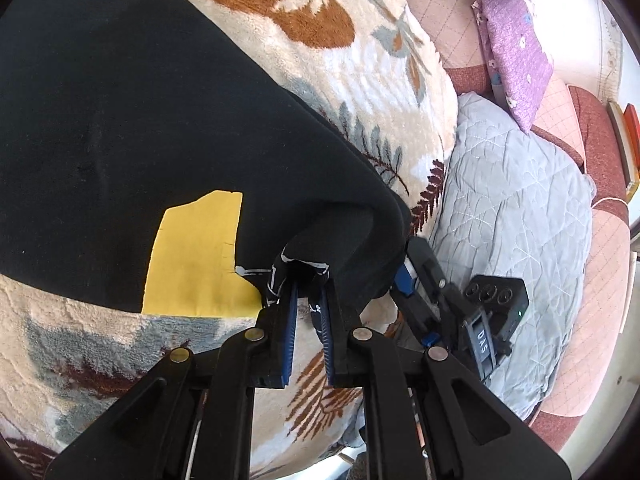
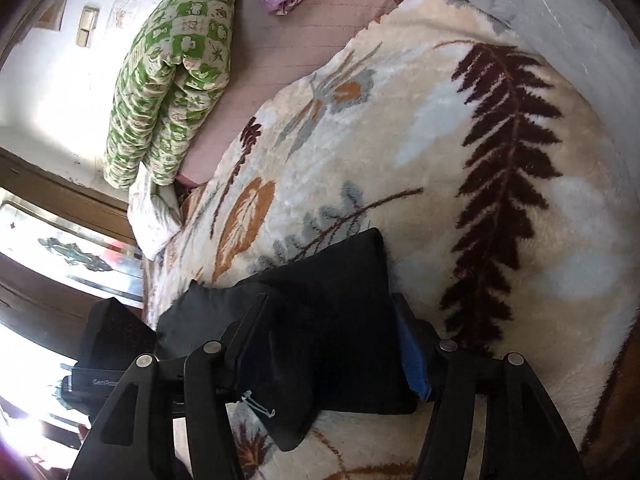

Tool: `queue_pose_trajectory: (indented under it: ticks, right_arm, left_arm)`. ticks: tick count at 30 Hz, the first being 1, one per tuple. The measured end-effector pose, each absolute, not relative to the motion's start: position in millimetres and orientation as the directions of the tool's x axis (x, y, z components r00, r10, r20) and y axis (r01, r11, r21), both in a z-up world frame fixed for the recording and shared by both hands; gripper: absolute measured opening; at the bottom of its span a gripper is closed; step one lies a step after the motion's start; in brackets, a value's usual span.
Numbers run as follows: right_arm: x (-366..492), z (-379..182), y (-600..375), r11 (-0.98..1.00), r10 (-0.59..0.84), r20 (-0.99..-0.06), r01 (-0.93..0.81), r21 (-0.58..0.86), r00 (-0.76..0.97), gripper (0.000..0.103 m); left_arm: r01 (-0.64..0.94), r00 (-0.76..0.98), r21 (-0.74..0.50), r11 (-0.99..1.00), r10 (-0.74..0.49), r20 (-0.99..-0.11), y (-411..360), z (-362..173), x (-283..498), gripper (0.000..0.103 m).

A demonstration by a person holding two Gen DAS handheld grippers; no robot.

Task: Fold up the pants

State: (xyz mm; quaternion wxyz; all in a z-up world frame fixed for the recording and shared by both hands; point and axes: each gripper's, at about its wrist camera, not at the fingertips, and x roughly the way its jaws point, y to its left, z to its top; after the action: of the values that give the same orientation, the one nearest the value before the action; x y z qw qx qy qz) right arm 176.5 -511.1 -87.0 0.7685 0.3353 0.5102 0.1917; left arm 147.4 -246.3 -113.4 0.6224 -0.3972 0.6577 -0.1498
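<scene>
Black pants [image 1: 120,120] with a yellow patch [image 1: 196,256] lie spread over a cream leaf-patterned blanket [image 1: 320,40]. My left gripper [image 1: 309,280] is shut on the pants' edge, black cloth with white stitching pinched between its blue pads [image 1: 291,320]. My right gripper shows in the left wrist view [image 1: 412,276], just right of the left one, holding the same edge. In the right wrist view my right gripper [image 2: 332,312] is shut on a thick fold of the black pants [image 2: 340,280], lifted slightly above the blanket [image 2: 440,140].
A grey quilted cushion [image 1: 520,220] and a purple floral pillow [image 1: 516,52] lie on the pink bed to the right. A green-and-white patterned quilt roll [image 2: 176,72] lies at the bed's far side near the wall. A wooden cabinet [image 2: 60,240] stands beyond the bed edge.
</scene>
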Motion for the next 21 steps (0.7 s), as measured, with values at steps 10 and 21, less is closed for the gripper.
queue_pose_trajectory:
  ticks: [10, 21]
  right_arm:
    - [146, -55, -516, 0.712, 0.593, -0.654, 0.073, 0.698, 0.469, 0.061]
    - [172, -55, -471, 0.854, 0.457, -0.792, 0.05, 0.518, 0.405, 0.011]
  left_arm:
    - [-0.346, 0.074, -0.692, 0.634, -0.717, -0.693, -255, -115, 147, 0.009]
    - [-0.318, 0.088, -0.679, 0.662, -0.692, -0.717, -262, -111, 142, 0.021]
